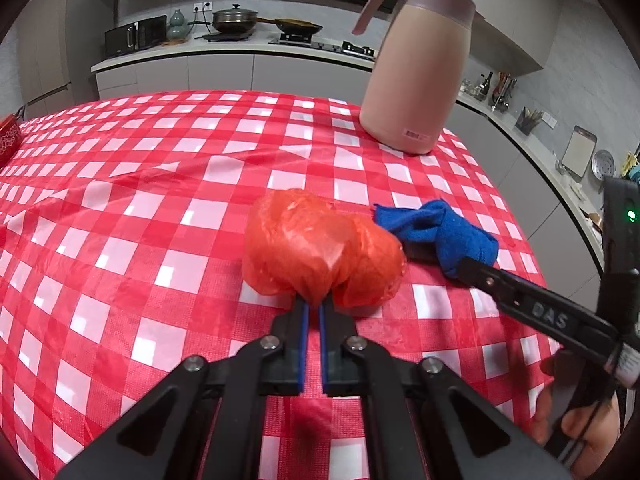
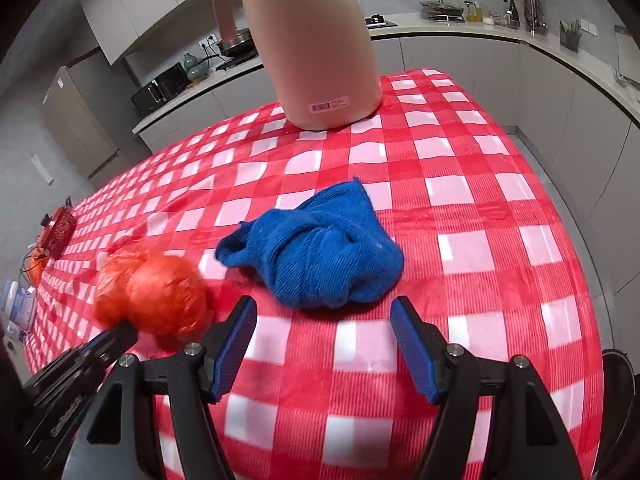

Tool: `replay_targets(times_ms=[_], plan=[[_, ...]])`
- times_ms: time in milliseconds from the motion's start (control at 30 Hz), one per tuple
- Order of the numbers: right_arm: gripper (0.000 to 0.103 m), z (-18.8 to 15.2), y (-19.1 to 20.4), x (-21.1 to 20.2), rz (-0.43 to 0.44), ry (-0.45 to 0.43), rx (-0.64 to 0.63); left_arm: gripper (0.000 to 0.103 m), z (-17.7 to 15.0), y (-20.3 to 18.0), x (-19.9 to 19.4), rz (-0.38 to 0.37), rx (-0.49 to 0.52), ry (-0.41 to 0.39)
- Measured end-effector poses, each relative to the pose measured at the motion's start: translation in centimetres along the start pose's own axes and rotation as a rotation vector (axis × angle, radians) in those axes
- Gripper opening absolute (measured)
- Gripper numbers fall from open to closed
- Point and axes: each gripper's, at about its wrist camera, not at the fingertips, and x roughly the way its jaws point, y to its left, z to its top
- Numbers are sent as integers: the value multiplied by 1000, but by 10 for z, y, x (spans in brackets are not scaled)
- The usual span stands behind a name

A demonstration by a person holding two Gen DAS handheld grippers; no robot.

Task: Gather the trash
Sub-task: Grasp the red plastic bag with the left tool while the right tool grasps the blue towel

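Note:
A crumpled red plastic bag (image 1: 316, 248) lies on the red-and-white checked tablecloth (image 1: 140, 184). My left gripper (image 1: 314, 306) is shut on its near, bunched end. The right wrist view shows the same bag (image 2: 156, 296) at lower left, with the left gripper (image 2: 124, 332) pinching it. To the right of the bag sits a bunched blue cloth (image 2: 320, 256), also in the left wrist view (image 1: 444, 228). My right gripper (image 2: 324, 316) stands open with its tips at the cloth's near edge. Nothing is pressed between its blue pads (image 2: 236, 344). One right finger (image 1: 520, 300) reaches in from the right.
A tall pink thermos jug (image 2: 316, 48) stands behind the cloth near the table's far right corner (image 1: 416, 72). A red box (image 2: 60, 232) sits at the far left edge. The person's hand (image 1: 580, 432) holds the right gripper. Kitchen counters run behind the table.

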Motion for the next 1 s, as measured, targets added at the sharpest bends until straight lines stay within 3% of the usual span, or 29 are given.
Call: replay_targets(times_ms=[233, 300, 500, 1000], plan=[[71, 10, 3, 15, 4, -5, -30, 5, 1, 0, 4, 4, -2, 3], [49, 8, 3, 16, 20, -7, -28, 5, 1, 1, 6, 0, -5, 10], [37, 0, 4, 9, 31, -14, -46, 5, -1, -4, 7, -8, -1, 5], [36, -18, -10, -52, 66, -83, -14, 5, -12, -28, -25, -50, 28, -30]])
